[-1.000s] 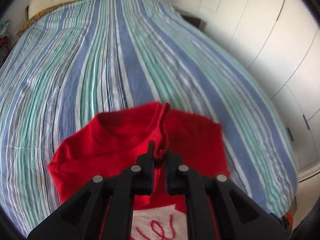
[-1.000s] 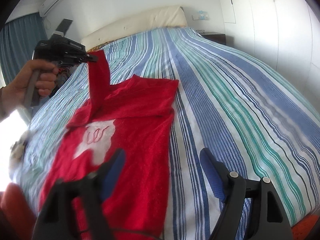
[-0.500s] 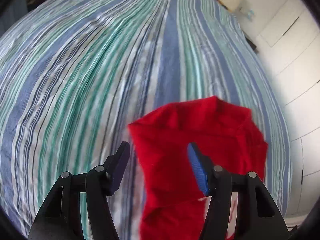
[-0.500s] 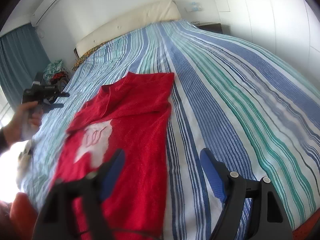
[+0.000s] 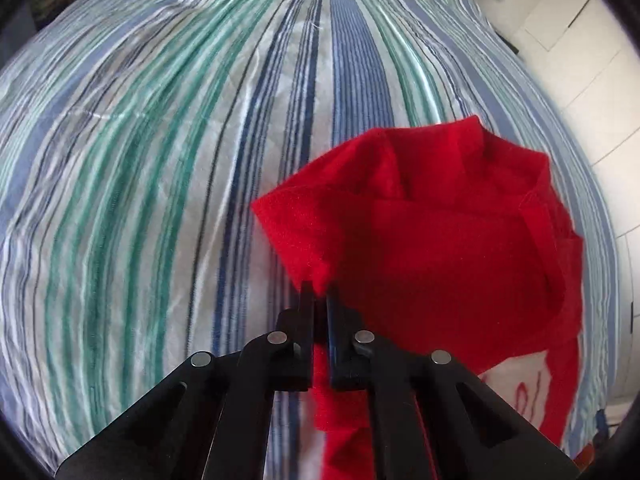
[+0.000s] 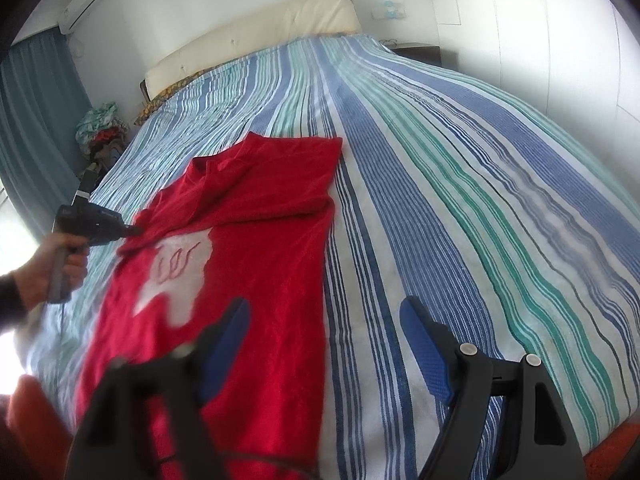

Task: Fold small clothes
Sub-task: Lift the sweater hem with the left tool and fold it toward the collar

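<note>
The red shirt [image 6: 248, 248] lies on the striped bedspread [image 6: 460, 184], on the left part of the bed as the right wrist camera sees it, with its white print [image 6: 176, 268] facing up and the neck toward the cream headboard [image 6: 256, 36]. One second ago the left gripper [image 5: 319, 294] held a strip of the red cloth high above the shirt; half a second ago its jaws stood wide apart and the cloth had dropped back onto the garment. Now the jaws are together again, clamped on the edge of a fold at the left side of the shirt, and a narrow band of red cloth runs down between the two fingers. In the right wrist view this gripper is low at the shirt's left edge, beside the print, with the person's hand [image 6: 60, 268] around its handle; before, it was higher and farther from the cloth. The upper part of the shirt now looks bunched, with a raised fold near the collar. The right gripper [image 6: 324, 344] has kept its place over the near end of the bed; its blue pads [image 6: 424, 348] stand wide apart with nothing between them, the left pad above the red cloth and the right one above the bedspread.
</note>
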